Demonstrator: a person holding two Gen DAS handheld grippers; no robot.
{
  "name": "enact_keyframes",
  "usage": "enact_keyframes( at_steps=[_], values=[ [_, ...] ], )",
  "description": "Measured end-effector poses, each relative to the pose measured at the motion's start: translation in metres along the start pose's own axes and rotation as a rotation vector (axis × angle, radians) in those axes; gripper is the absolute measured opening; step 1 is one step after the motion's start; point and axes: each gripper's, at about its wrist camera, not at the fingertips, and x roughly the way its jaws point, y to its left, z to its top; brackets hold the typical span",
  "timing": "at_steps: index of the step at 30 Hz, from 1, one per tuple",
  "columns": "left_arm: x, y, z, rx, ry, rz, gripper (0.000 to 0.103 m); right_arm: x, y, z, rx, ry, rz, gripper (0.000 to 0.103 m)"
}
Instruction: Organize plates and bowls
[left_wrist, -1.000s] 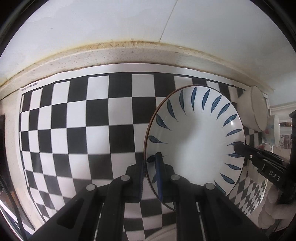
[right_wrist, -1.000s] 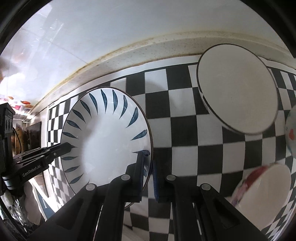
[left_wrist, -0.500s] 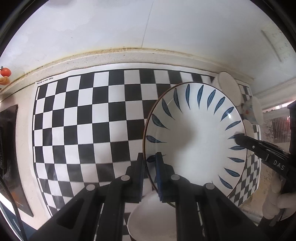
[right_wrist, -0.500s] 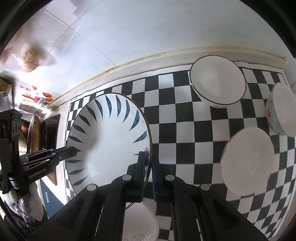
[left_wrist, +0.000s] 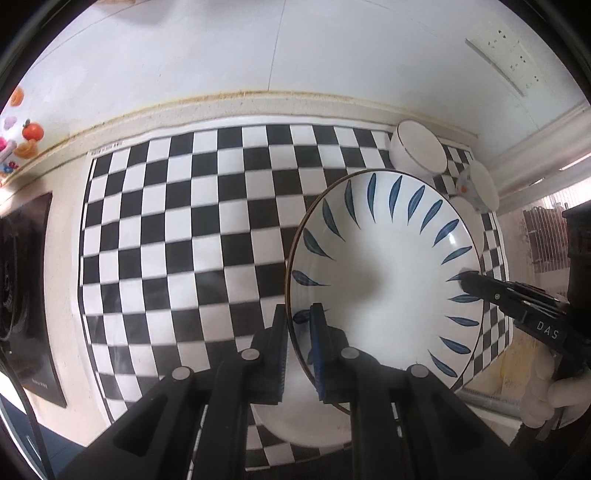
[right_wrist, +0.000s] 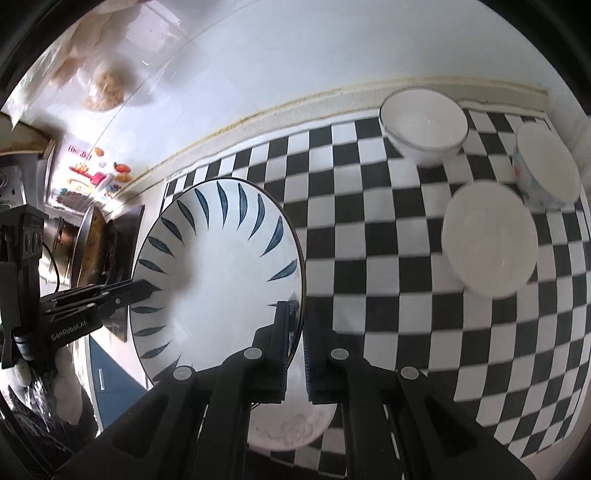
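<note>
A white plate with blue leaf marks hangs in the air above the checkered mat, held by both rims. My left gripper is shut on its left rim, and my right gripper pinches the opposite rim. In the right wrist view the same plate fills the left side; my right gripper is shut on its near rim and the left gripper grips the far one. Directly below lies another white plate with an embossed flower.
Three bowls stand on the mat's right part: a white one with a dark rim, a floral one and a plain white one. A black hob with a pan lies left. The wall runs close behind the mat.
Both grippers have risen with the leaf plate, so the mat looks smaller and farther. The plate below and the bowls on the right have come into fuller view.
</note>
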Motion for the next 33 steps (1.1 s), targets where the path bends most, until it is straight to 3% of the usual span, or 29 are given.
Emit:
enact_keyframes(
  at_steps=[17,33],
  values=[
    [0.041,0.006,-0.071,-0.011,0.122,0.029,0.009,0.043,-0.010,-0.065,-0.007,0.126,-0.011,0.008],
    [0.078,0.012,-0.088,-0.013,0.210,0.070,0.010,0.087,-0.021,-0.085,0.008,0.207,-0.022,0.008]
  ],
)
